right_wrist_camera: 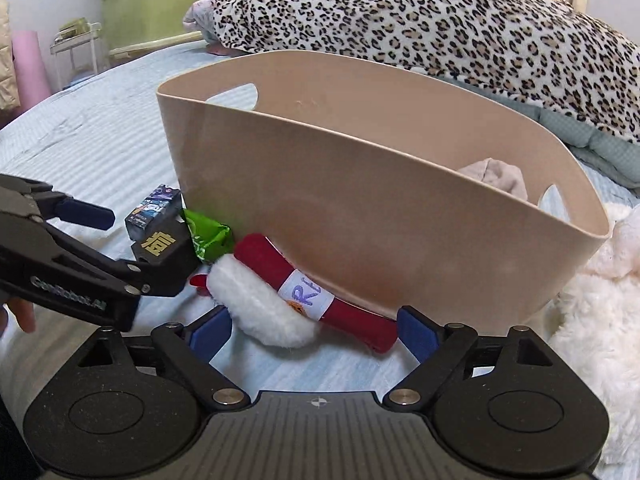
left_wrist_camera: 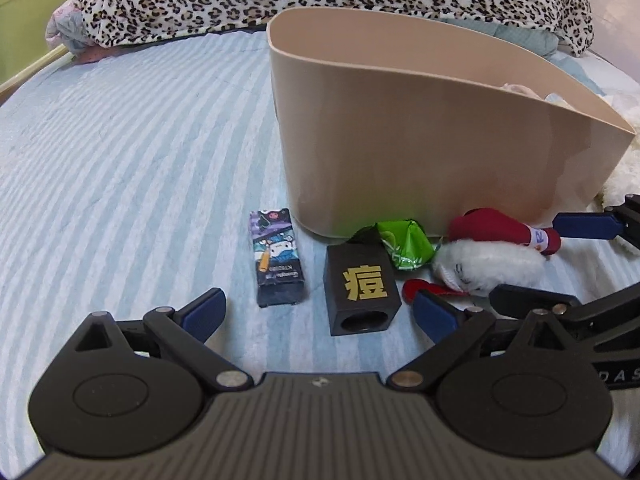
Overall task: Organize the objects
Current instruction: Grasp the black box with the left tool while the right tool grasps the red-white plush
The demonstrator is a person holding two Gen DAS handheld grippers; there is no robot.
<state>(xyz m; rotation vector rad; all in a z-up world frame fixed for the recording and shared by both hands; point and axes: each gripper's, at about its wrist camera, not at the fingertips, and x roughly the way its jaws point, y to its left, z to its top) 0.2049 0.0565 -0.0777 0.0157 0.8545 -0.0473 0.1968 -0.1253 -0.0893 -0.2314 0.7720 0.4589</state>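
Nearest each lens, black hinged linkages carry blue-padded fingers. Left gripper (left_wrist_camera: 320, 308): jaws spread wide, holding nothing, with the black block between the pads but touched by neither. Right gripper (right_wrist_camera: 316, 330): jaws likewise wide apart and empty, bracketing the low end of the plush toy without gripping it.

Bed (left_wrist_camera: 120, 140): quilted cover, pale blue and white stripes, soft and slightly puckered. Blanket (right_wrist_camera: 440, 20): leopard-print fleece heaped along the far edge. Bin (right_wrist_camera: 360, 208): smooth beige plastic, oval with thin upright walls and cut-out handles; a pinkish cloth (right_wrist_camera: 496, 178) lies inside near its right end. White fluffy pile (right_wrist_camera: 600, 300): long-napped, just right of the bin.

Plush toy (right_wrist_camera: 280, 296): red cylindrical fabric roll with a white label band, backed by a white fuzzy crescent; it lies against the bin's near wall. Black block (left_wrist_camera: 360, 286): matte, squarish, a gold character on top and a round hole in its near face; it lies on the bed before the bin. Carton (left_wrist_camera: 277, 256): small glossy rectangular box with cartoon print, flat, just left of the block. Green wrapper (left_wrist_camera: 400, 244): crinkled foil, wedged between block, toy and bin base.
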